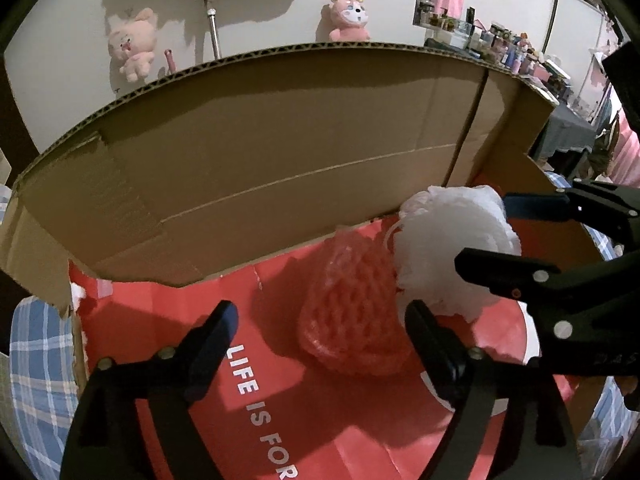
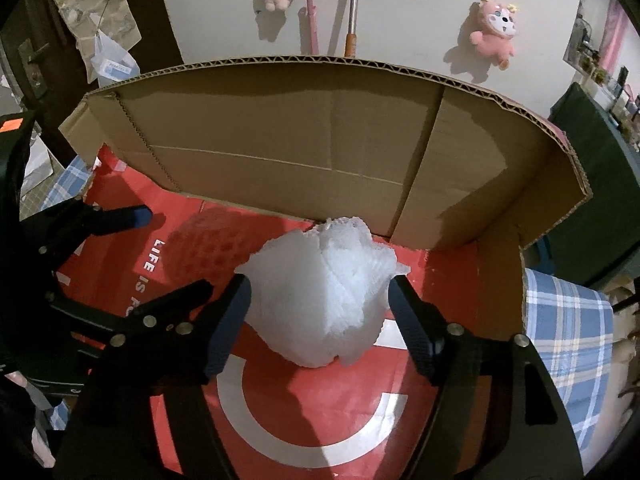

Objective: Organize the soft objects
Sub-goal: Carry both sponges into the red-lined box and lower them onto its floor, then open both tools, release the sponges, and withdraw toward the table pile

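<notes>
An open cardboard box [image 1: 280, 140] has a red printed floor [image 1: 320, 420]. A pink foam net [image 1: 352, 320] lies on that floor between the fingers of my left gripper [image 1: 320, 320], which is open; the net sits close to the right finger. To its right a white foam net ball [image 1: 452, 240] rests against the back wall. In the right wrist view this white ball [image 2: 324, 292] lies on the floor between the fingers of my right gripper [image 2: 320, 292], which is open, its pads just beside the ball. The left gripper [image 2: 168, 252] shows at the left, near the pink net [image 2: 212, 252].
The box's tall back wall [image 2: 300, 140] and right side flap [image 2: 560, 184] close in the work area. A blue checked cloth [image 2: 568, 320] lies under the box. Pink plush toys [image 1: 348, 20] hang on the wall behind. A cluttered shelf [image 1: 500, 40] stands at the far right.
</notes>
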Demonstrator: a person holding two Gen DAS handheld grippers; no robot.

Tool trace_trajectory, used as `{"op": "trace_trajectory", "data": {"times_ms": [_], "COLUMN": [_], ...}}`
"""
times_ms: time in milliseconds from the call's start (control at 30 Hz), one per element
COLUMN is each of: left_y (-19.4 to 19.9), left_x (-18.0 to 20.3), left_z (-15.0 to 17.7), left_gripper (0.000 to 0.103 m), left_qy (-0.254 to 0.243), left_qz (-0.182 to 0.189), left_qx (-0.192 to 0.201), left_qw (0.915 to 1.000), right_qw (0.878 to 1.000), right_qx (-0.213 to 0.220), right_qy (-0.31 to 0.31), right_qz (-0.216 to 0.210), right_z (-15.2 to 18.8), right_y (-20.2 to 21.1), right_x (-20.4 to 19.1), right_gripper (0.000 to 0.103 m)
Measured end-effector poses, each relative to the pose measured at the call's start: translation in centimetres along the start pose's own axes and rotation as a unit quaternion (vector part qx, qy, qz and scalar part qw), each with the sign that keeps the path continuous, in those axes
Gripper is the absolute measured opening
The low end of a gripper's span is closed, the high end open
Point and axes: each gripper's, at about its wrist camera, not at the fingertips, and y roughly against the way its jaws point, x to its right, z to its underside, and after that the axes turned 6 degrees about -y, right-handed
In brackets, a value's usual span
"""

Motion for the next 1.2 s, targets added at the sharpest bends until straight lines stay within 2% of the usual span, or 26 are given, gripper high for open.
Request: {"op": "trace_trajectory", "data": {"times_ms": [133,267,367,567,733,800,967,1033,1200], "left_y": [0.1,0.8,2.0,5.1,9.8,12.3,18.6,21.1,26.7], "left_x": [-0.1,0.0,0.0,-0.5,0.0,0.5,1.6,2.2,4.6], "left_z": [0.2,0.3,0.4,0.5,1.1,1.8,4.1,5.3,8.8], "left_gripper": [0.09,0.096,0.098,0.1,0.103,0.103,0.103,0.103,0.103], "left_qy": [0.001,0.003,0.01,0.041,0.062,0.069,0.091,0.09,0.066], "left_qz": [-0.004,-0.008,-0.021,-0.02,-0.014,-0.015,-0.001,-0.003,-0.048], "left_qx": [-0.003,0.003,0.018,0.049,0.09,0.119,0.175,0.199,0.252], "left_qw": [1.0,1.0,0.9996,0.9978,0.9939,0.9903,0.9804,0.9758,0.9643], "right_qw": [1.0,1.0,1.0,0.998,0.993,0.99,0.978,0.973,0.955], "right_qx": [0.005,0.015,0.027,0.065,0.112,0.138,0.207,0.23,0.295], "right_qy": [-0.003,-0.009,-0.012,-0.016,-0.015,-0.011,-0.003,-0.005,0.022], "right_qz": [-0.001,0.0,-0.003,-0.012,-0.024,-0.028,-0.028,-0.032,-0.01], "right_z": [0.1,0.1,0.1,0.7,2.3,3.3,6.9,8.4,13.4], "right_y": [0.4,1.5,2.9,7.0,12.4,15.0,22.1,24.6,30.0], "right_x": [0.1,0.2,0.1,-0.3,-1.0,-1.4,-2.5,-2.7,-4.1], "right_gripper": [0.071,0.071,0.073,0.075,0.078,0.083,0.084,0.089,0.092]}}
